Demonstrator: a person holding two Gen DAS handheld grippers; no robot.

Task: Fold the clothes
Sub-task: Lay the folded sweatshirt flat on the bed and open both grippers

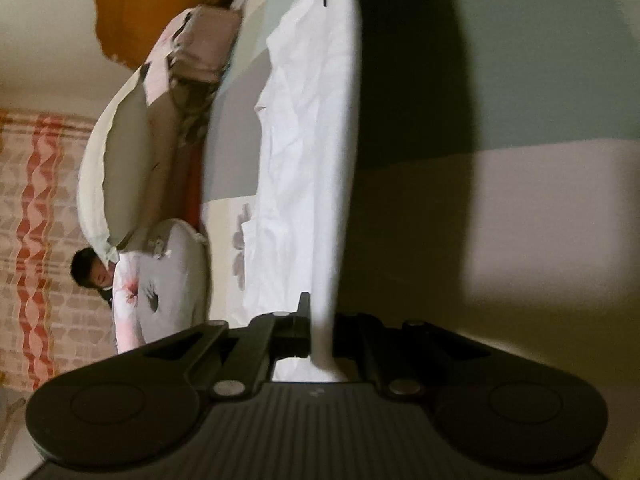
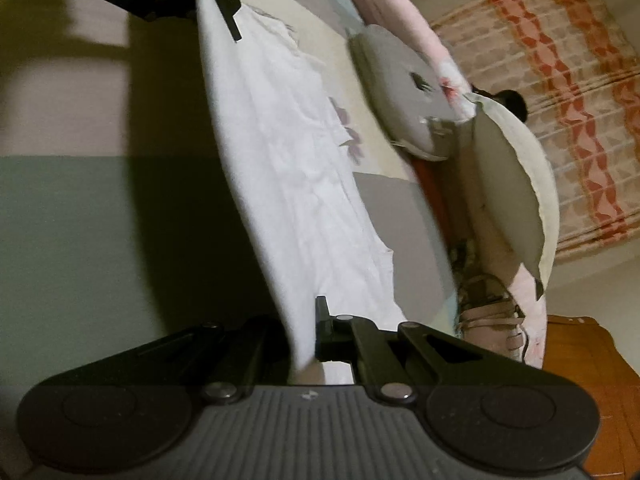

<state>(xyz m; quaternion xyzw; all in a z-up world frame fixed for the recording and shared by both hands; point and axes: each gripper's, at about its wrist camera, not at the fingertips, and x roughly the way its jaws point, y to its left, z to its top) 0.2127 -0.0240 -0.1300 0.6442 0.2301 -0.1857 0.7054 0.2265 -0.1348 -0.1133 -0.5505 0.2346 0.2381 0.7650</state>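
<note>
Cloth [image 1: 304, 128] on bed [image 1: 540, 208], pillows [image 1: 120, 168] perhaps behind

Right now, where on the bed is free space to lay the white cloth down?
Bare bedsheet lies on the shadowed side of the white cloth, held by the left gripper and right gripper. The other side is crowded: pillows and folded clothes.

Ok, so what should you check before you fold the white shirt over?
1. Left tool shut on the white cloth: ok.
2. Right tool shut on the same edge: ok.
3. Edge stretched between both tools, no big sag: ok.
4. Far side of the cloth lying on the bed sheet: ok.
5. Cloth smooth: not ok, it is wrinkled.
6. Pillows clear of the cloth: ok.
</note>
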